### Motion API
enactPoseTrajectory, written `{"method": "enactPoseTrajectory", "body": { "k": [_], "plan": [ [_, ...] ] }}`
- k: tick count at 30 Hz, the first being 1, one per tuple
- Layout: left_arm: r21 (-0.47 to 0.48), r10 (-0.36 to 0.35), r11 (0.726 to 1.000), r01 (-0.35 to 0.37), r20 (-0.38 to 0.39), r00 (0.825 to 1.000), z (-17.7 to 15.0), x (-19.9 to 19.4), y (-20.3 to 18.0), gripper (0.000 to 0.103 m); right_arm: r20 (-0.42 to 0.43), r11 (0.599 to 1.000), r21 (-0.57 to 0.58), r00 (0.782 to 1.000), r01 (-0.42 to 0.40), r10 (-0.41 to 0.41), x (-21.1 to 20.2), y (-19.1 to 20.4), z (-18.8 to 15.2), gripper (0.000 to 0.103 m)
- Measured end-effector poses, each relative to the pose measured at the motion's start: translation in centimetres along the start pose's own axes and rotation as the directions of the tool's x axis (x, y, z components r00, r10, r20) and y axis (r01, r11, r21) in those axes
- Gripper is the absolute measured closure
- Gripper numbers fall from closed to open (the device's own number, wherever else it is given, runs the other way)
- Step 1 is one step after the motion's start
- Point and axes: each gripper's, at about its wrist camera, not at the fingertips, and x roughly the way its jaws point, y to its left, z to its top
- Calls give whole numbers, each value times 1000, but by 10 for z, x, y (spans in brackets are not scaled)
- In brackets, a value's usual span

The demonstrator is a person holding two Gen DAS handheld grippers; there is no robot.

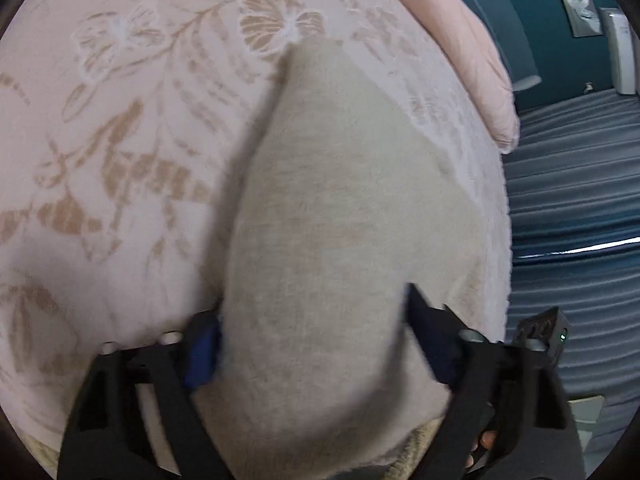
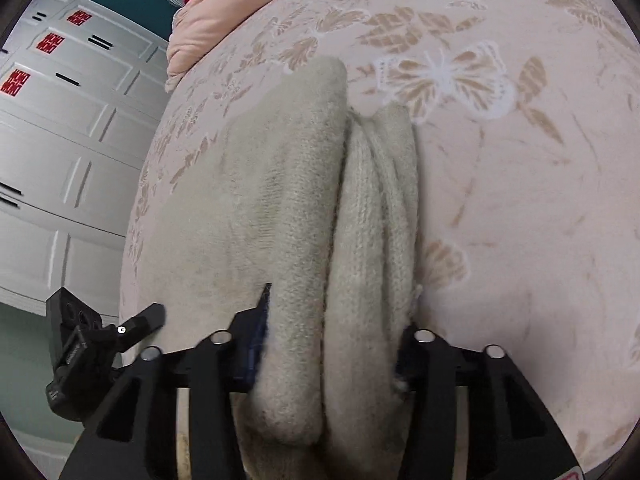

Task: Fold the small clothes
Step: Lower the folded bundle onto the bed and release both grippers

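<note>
Each tool pinched an edge of the knit (image 1: 320,220), which filled the frame centre over the bed (image 1: 120,140). The left tool (image 1: 316,344) gripped one flat layer; the right tool (image 2: 332,344) clamped bunched folds, probably to carry both edges across together.

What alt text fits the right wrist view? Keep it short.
The right claw is shut on a bunched beige knit garment, which drapes forward over a pink bedspread patterned with butterflies and leaves. White cabinet doors with red stickers stand to the left, and a folded pink quilt lies beyond.
</note>
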Motion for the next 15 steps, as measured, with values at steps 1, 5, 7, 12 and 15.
{"method": "enactPoseTrajectory", "body": {
  "k": [1, 5, 7, 12, 15],
  "plan": [
    [21, 5, 1000, -5, 10, 1000, 3, -6, -9, 45, 45, 998, -56, 998, -29, 32, -15, 15, 4, 68],
    [216, -49, 976, 19, 136, 989, 7, -55, -59, 52, 193, 978, -197, 975, -67, 105, -69, 56, 15, 69],
    [258, -68, 966, 22, 170, 983, 8, -68, -69, 50, 206, 981, -185, 974, -52, 90, -68, 49, 16, 66],
    [265, 154, 945, -190, 149, 977, 10, -23, -36, 40, 56, 977, -55, 977, 207, -204, -6, -20, 9, 68],
    [195, 146, 965, -173, 146, 978, -1, -27, -16, 42, 205, 997, -31, 977, 69, -61, -57, -10, 1, 71]
  ]
}}
